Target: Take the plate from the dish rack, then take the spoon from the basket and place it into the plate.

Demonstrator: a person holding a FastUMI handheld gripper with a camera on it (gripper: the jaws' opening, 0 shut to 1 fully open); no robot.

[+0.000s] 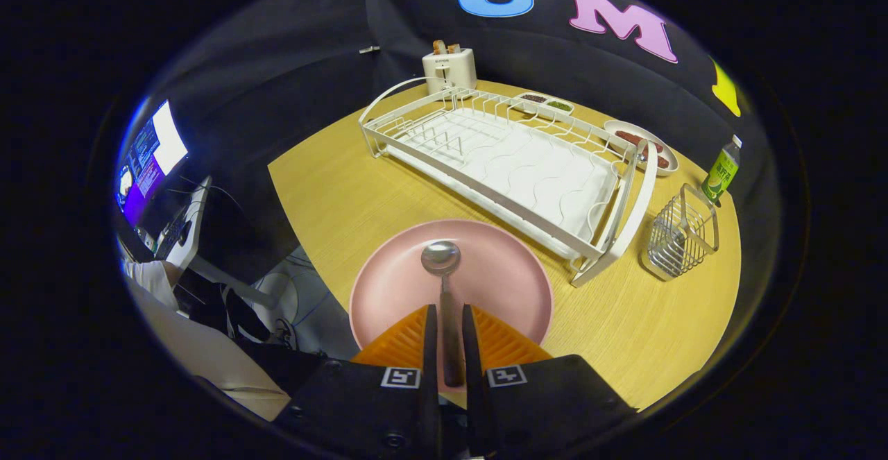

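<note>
While the gripper (448, 325) hangs over the near table edge, its two orange fingers (406, 342) sit narrow, clamped on the dark handle of the spoon (444, 286) from both sides. Spoon bowl (shiny, facing up) lies ahead of the fingertips, over the middle of the pink plate (506, 286); whether it touches the plate I can't tell. Plate sits flat on the wooden table (333, 196), just in front of the white dish rack (513, 168), which holds no dishes. Wire basket (680, 238) stands right of the rack's near end, a green bottle (721, 172) just behind it. Beyond the rack: a white toaster (449, 68), small dishes (544, 101) and an oval plate (642, 142) with food.
</note>
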